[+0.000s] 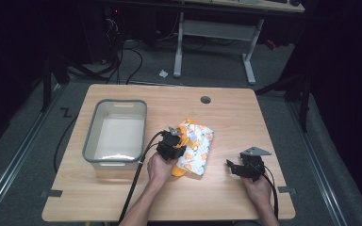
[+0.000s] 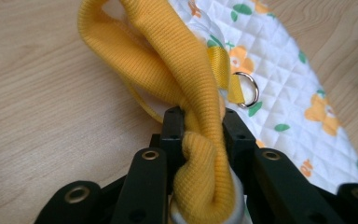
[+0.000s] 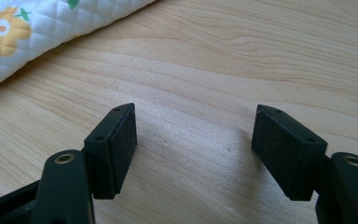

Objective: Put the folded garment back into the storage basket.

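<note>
Resting on wooden table [image 1: 226, 117], left to right: grey bin [image 1: 116, 133], empty; left gripper [image 2: 200, 126], jaws clamped on yellow ribbed trim [image 2: 168, 60] of white quilted floral cloth [image 1: 196, 148] at mid-table; right gripper [image 3: 193, 154], jaws wide apart over bare wood.

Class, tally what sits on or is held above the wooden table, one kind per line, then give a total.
Grey plastic tubs: 1
Quilted flower-print cloths with yellow trim: 1
Handheld grippers: 2, the left gripper shut on the yellow trim, the right gripper open over bare wood
Total: 4
</note>
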Motion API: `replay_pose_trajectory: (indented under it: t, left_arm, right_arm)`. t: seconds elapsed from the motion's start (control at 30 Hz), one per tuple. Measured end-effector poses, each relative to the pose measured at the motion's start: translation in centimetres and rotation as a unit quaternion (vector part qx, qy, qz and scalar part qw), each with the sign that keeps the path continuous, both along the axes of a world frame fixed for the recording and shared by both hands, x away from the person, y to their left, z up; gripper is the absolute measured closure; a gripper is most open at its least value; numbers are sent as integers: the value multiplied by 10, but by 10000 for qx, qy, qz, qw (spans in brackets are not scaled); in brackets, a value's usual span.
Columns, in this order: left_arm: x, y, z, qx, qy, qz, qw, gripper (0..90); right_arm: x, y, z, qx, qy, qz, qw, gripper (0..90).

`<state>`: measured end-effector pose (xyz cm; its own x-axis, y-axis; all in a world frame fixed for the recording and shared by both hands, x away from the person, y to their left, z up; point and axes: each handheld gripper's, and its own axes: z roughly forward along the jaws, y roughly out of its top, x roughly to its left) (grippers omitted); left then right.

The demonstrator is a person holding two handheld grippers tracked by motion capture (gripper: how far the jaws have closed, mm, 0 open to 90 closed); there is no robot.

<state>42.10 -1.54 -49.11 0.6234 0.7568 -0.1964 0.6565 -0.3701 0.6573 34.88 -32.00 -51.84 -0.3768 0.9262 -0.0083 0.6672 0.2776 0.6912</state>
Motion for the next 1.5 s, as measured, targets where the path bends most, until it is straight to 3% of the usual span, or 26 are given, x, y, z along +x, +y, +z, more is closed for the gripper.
replay_pose_trajectory:
  t: [0.4,0.83,1.5]
  left_arm:
    - [-12,13,28,-493,-290,-13,9984,747]
    - [-19,21,42,-698,-470,-64,9964,751]
    - [-27,42,62,-910,-693,89,9934,750]
  right_arm:
    - [0,0,0,-3,0,1,10000,313]
    - [0,0,0,-1,0,2,10000,313]
    - [0,0,0,3,-6,2,10000,313]
